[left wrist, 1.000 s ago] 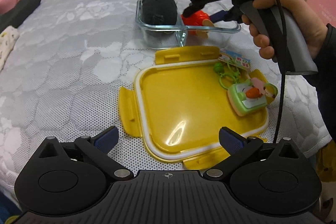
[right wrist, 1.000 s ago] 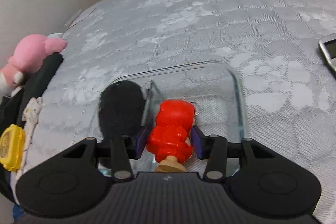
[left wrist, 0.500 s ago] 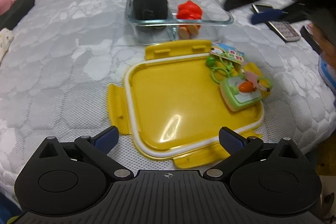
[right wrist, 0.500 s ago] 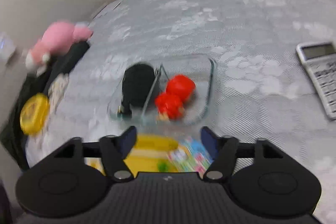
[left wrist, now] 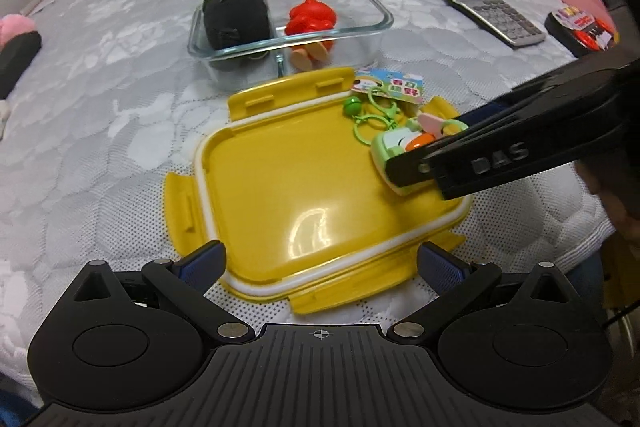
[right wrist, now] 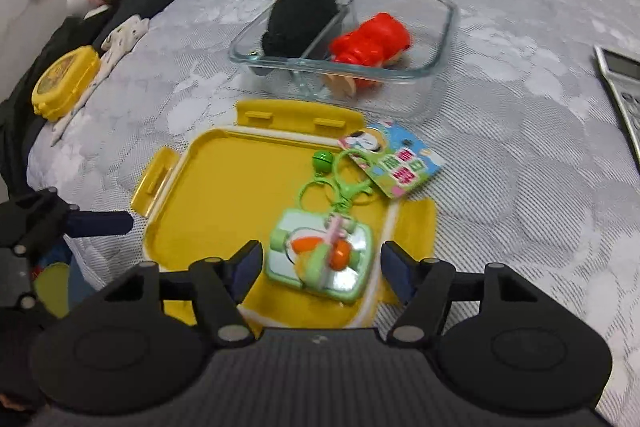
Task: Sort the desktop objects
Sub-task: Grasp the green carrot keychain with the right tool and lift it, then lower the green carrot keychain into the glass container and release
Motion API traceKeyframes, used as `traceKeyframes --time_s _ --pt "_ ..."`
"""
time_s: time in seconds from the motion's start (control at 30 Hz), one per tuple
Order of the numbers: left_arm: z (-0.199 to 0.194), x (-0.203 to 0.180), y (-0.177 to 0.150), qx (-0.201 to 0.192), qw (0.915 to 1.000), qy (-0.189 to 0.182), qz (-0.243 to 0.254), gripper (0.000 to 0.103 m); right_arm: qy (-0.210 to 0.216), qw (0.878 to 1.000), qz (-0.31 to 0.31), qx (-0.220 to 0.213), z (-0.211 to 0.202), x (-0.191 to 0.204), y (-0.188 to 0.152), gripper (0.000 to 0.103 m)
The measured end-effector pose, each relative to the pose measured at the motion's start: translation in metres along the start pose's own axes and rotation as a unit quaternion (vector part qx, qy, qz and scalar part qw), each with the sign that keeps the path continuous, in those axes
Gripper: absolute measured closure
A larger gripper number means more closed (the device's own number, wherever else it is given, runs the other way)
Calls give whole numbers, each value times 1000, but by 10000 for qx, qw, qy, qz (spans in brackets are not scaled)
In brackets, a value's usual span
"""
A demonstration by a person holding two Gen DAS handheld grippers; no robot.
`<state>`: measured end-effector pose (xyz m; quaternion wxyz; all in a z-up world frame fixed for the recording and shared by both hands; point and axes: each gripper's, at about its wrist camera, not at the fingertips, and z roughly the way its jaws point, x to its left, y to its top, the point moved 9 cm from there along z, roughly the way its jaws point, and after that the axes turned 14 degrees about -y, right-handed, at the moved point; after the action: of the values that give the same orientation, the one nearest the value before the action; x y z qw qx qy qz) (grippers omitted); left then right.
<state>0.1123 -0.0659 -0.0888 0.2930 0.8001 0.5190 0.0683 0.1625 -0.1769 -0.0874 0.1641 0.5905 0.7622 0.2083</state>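
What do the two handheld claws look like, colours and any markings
Both are matte black plastic. The left claw has a ribbed body with a small crosshair mark, round side discs, silver pivot screws and dark blue finger pads. The right claw is built the same, with raised "DAS" lettering on its side.

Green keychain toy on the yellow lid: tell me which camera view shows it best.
The right wrist view. The green keychain toy lies whole and unobstructed on the yellow lid, between the open right gripper's fingers. In the left wrist view that gripper covers much of the toy, leaving only its upper part and rings.
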Motion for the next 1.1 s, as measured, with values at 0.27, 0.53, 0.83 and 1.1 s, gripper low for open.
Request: traceKeyframes --time_s 0.27,0.53,0.83,1.1 --pt "3 5 -3 7 9999 -78 -133 0 -416 9964 -539 -510 -18 4 3 39" --pt "7 10 -7 -11 9993 -257 -288 0 -300 9928 74 -1161 -82 -18 56 39" --pt "3 27 -12 -112 9977 -371 -555 0 -831 9777 677 -1805 -98 -49 147 39" --pt "-1 45 -15 -187 9956 -402 -823 0 -1012 9863 826 -1010 -21 -50 150 39"
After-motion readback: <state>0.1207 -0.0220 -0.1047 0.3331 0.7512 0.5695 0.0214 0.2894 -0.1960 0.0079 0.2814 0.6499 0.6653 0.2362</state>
